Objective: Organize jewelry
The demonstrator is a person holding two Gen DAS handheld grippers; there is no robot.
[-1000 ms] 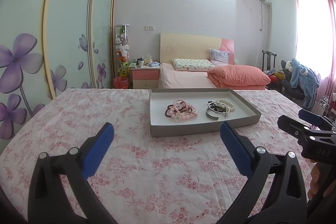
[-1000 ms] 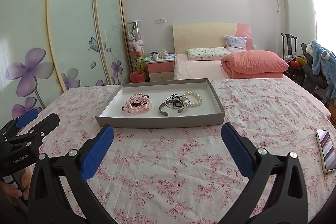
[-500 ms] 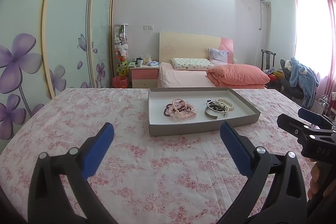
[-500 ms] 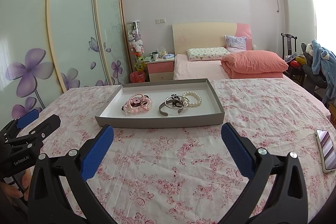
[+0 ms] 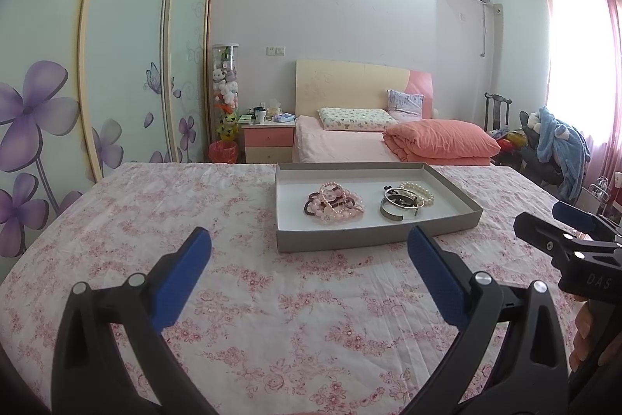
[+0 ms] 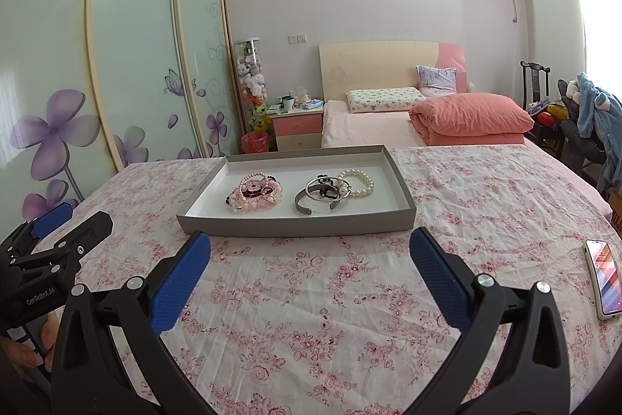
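A grey shallow tray (image 5: 373, 234) (image 6: 295, 223) lies on the flowered tablecloth. It holds a heap of pink and dark bead bracelets (image 5: 334, 203) (image 6: 254, 191), silver bangles (image 5: 400, 205) (image 6: 320, 193) and a white pearl bracelet (image 5: 418, 190) (image 6: 357, 181). My left gripper (image 5: 309, 249) is open and empty, short of the tray's near left corner. My right gripper (image 6: 310, 249) is open and empty, just before the tray's near wall. Each gripper shows at the edge of the other's view.
A phone (image 6: 602, 282) lies on the cloth at the right. Behind the table stand a bed with a pink quilt (image 5: 439, 140), a nightstand (image 5: 268, 139) and a sliding wardrobe (image 5: 116, 65). A chair with blue clothes (image 5: 559, 150) stands at the right.
Both grippers stay open and almost still. The left wrist view has drifted very slightly, so the tray sits a touch further left.
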